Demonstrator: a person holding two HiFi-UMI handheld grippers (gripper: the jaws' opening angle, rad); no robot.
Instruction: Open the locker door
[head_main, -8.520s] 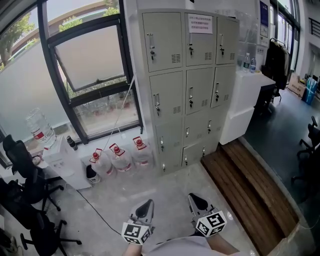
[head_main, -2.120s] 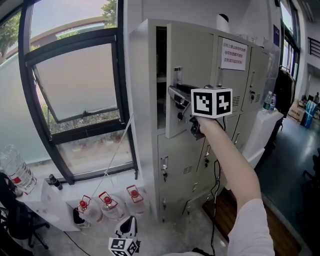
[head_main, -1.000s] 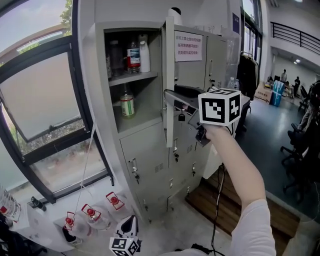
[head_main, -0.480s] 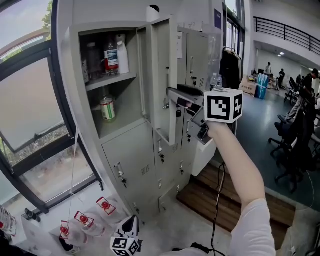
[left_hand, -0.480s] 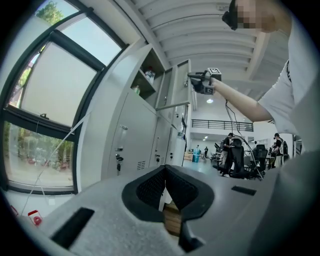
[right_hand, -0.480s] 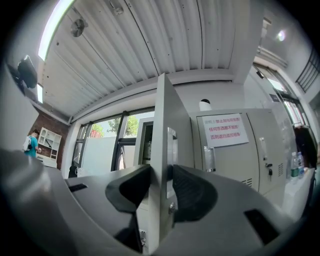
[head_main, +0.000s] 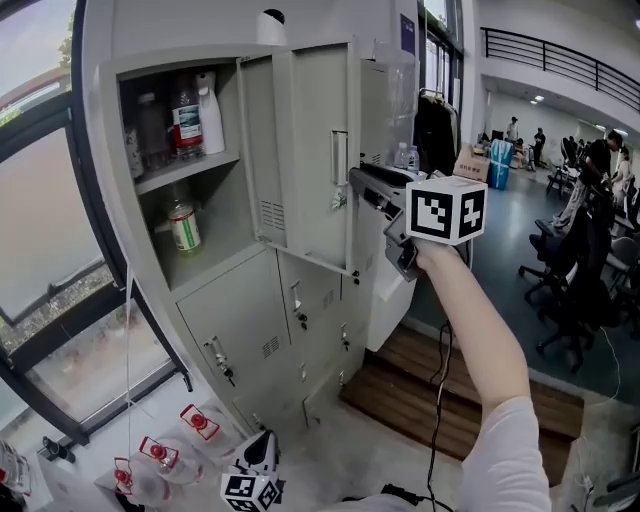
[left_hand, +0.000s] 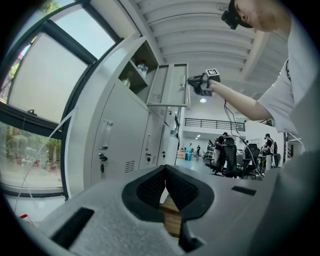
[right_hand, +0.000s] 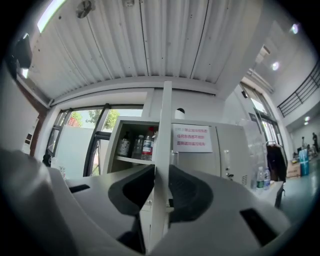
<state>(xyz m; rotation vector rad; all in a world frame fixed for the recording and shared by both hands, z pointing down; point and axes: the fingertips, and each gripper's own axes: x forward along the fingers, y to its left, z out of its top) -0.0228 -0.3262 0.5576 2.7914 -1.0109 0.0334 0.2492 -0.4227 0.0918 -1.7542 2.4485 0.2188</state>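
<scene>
One claw, the right gripper (right_hand: 160, 184), jaws just closing, pinches the free edge of the locker door (head_main: 310, 150) to swing it wide; the left gripper (left_hand: 165, 174) hangs idle, jaws together.

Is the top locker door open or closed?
Open. The locker door stands swung wide out to the side, and the bottles stored inside are in plain sight.

Clear and white bottles (head_main: 190, 112) side by side; green-label bottle (head_main: 181, 226) lower, alone. Red-capped water jugs (head_main: 196, 424) on floor (head_main: 330, 455) below window (head_main: 45, 240). Right side: wooden step (head_main: 430, 385), office chairs (head_main: 585, 290) beyond, people (head_main: 513, 130) far back.
</scene>
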